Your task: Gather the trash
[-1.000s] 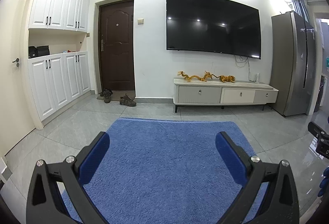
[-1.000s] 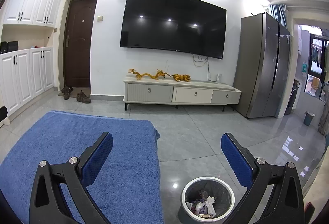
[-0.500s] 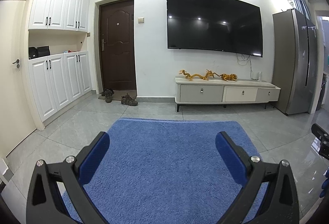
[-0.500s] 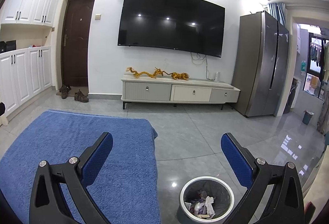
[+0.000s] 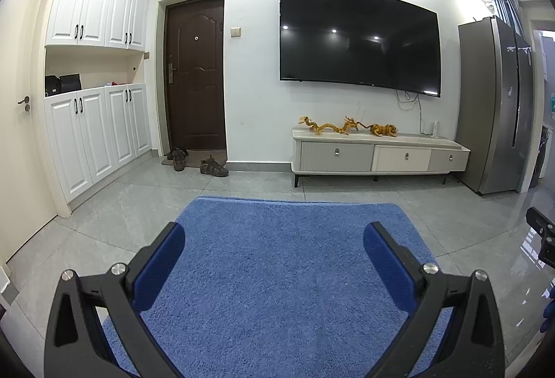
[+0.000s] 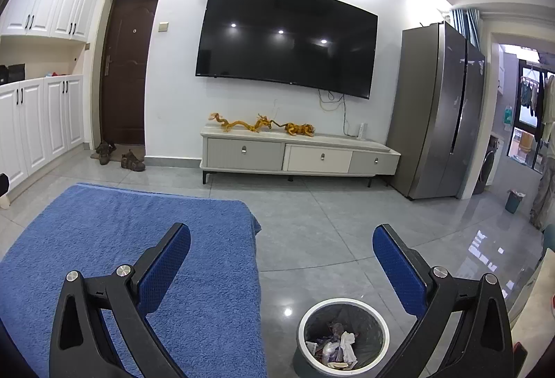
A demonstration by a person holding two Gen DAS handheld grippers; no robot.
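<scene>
— Blue towel-like cover (image 6: 145,239): item one, spread flat, bare. Grippers?
— Left gripper (image 5: 274,239): fingers wide apart, empty, above the cover. Right gripper (image 6: 281,242): likewise spread, empty.
— Trash?
— Crumpled scraps (image 6: 338,348) inside the round bin (image 6: 305,326), on grey floor tiles (image 6: 312,222) beside the cover, under the right gripper.

A large black flat television (image 6: 286,38) hangs on the white wall above a low grey-and-white drawer cabinet (image 6: 298,157). Glossy grey floor tiles (image 6: 312,222) reflect ceiling lights. A dark brown door (image 5: 196,72) adjoins white panelled cupboards (image 5: 97,79); a tall steel refrigerator (image 6: 437,111) stands right.
</scene>
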